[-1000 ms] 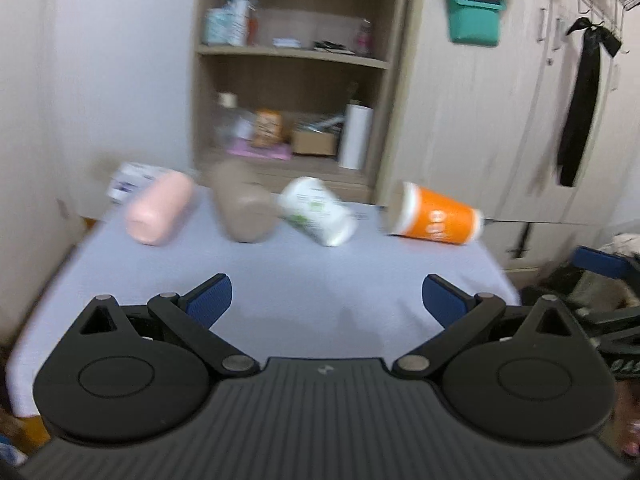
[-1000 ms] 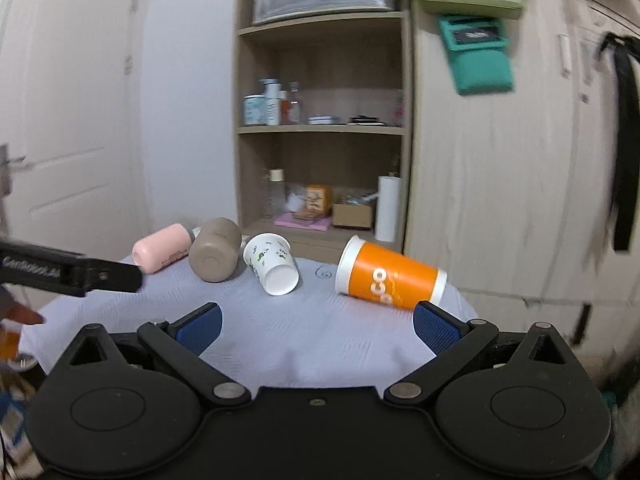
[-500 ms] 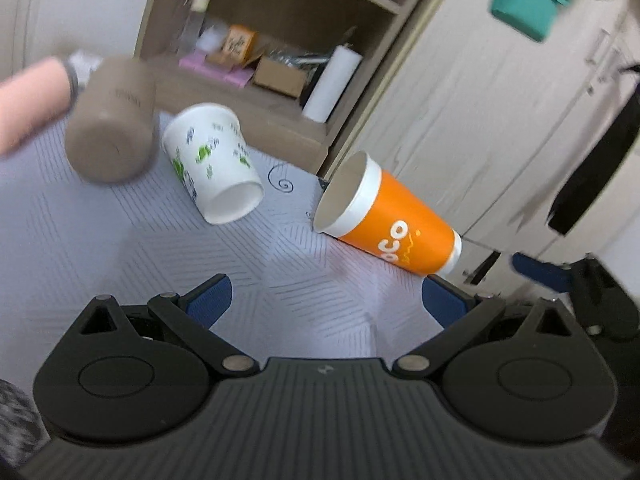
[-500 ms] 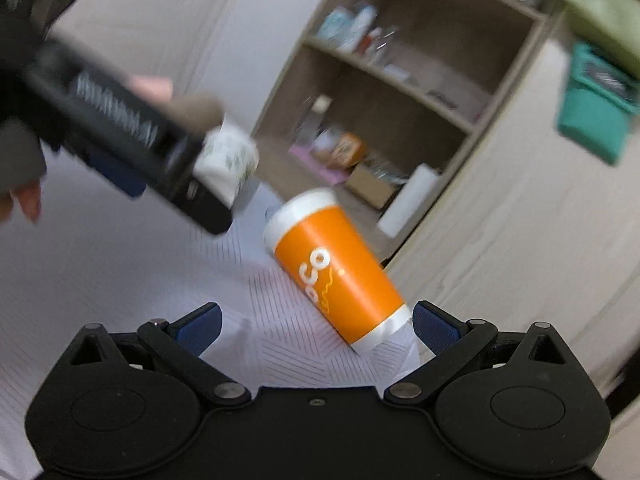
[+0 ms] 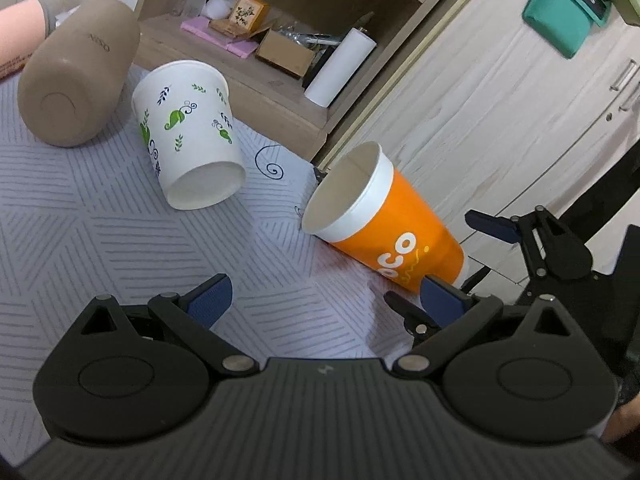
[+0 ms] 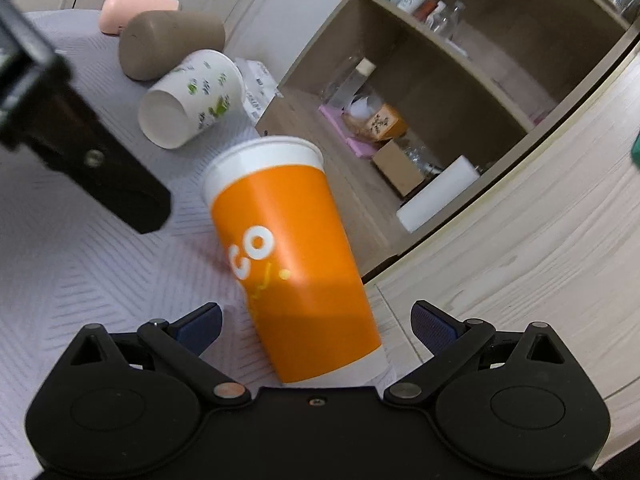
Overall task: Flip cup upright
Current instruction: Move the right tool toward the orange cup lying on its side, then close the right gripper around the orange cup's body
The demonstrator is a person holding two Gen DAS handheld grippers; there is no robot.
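Observation:
An orange paper cup [image 6: 292, 264] with a white rim lies on its side on the grey patterned tablecloth [image 5: 100, 240]; it also shows in the left wrist view [image 5: 384, 232], mouth facing left. My right gripper [image 6: 316, 326] is open, its blue pads on either side of the cup's base end, not touching. It appears from outside in the left wrist view [image 5: 460, 264]. My left gripper [image 5: 326, 296] is open and empty, above the cloth just in front of the cup.
A white cup with green leaves [image 5: 192, 144], a brown tumbler [image 5: 76, 72] and a pink tumbler [image 5: 16, 36] lie on their sides further left. A wooden shelf unit [image 5: 288, 40] and cupboard doors [image 5: 500, 92] stand behind the table's edge.
Both grippers have moved in towards the orange cup. The right gripper now straddles its base end; the left has come lower and nearer the cloth.

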